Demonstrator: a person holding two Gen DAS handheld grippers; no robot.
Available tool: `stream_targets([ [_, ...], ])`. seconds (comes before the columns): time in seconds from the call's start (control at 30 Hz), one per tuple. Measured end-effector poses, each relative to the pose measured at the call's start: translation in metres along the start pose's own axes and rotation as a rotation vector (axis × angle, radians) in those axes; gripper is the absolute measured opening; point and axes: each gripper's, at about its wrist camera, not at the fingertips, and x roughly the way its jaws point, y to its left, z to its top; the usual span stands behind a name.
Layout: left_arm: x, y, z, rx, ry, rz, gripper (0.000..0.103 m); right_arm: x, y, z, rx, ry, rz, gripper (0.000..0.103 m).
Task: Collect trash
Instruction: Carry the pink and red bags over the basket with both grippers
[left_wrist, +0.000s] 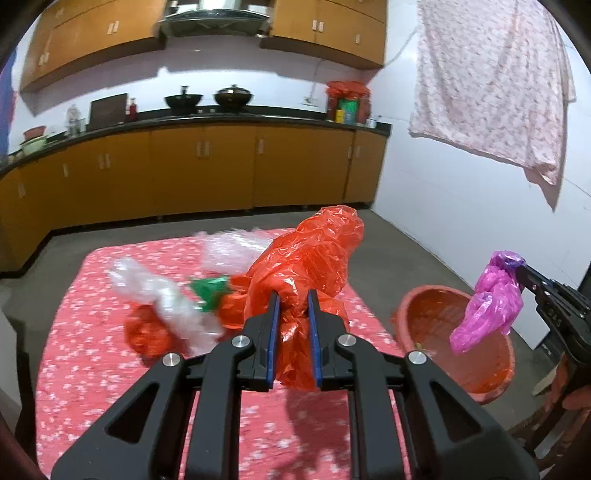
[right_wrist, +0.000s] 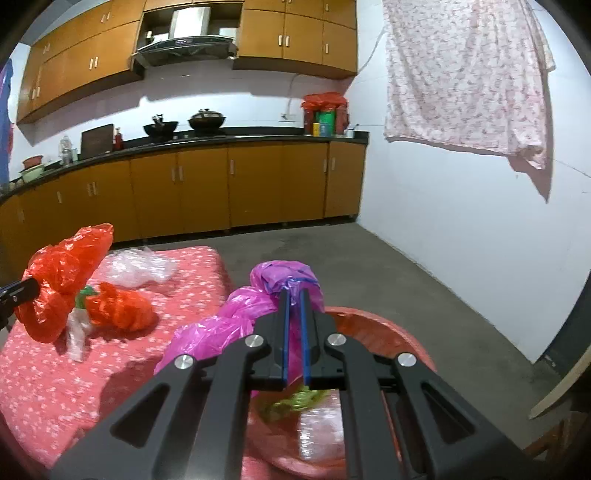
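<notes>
Hardly any writing could be read. The dark side of the right gripper (left_wrist: 522, 275), at the right edge of the left wrist view, carried a few raised letters that looked like "SAS", though not surely. The green and yellow containers (right_wrist: 324, 123) on the far counter (right_wrist: 258, 138) bore labels too small to read. The range hood (right_wrist: 184, 46) showed only tiny blurred marks on its front panel.

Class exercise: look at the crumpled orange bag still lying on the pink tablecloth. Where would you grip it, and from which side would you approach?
Grip the orange bag lying on the table across its bunched middle, coming down from above. It lies low and lumpy on the tablecloth, so its raised crumples probably give the gripper something to pinch. A green scrap and clear plastic sit at its left end, so stay right of those.
</notes>
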Motion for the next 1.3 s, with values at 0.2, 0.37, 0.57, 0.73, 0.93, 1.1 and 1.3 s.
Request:
stream_targets([
  [0.2,0.020,-0.035,-0.004,0.027,0.024,-0.067,0.014,0.001,-0.029,-0.006,0.006,0.009,-0.066,0.007],
  [0.37,0.031,-0.060,-0.006,0.041,0.038,-0.116,0.014,0.003,-0.053,-0.010,0.023,0.020,-0.103,0.007],
  [0.57,0.042,-0.089,-0.008,0.076,0.054,-0.183,0.014,0.009,-0.075,-0.015,0.050,0.037,-0.134,0.007],
  [0.73,0.050,-0.109,-0.009,0.101,0.069,-0.225,0.014,0.012,-0.091,-0.020,0.068,0.046,-0.151,0.007],
  [0.93,0.060,-0.127,-0.012,0.119,0.091,-0.261,0.014,0.016,-0.105,-0.025,0.086,0.055,-0.161,0.007],
  [1.1,0.069,-0.146,-0.015,0.136,0.109,-0.283,0.014,0.020,-0.114,-0.028,0.099,0.064,-0.154,0.007],
  [1.3,0.078,-0.158,-0.018,0.142,0.127,-0.297,0.014,0.026,-0.123,-0.030,0.111,0.075,-0.157,0.007],
])
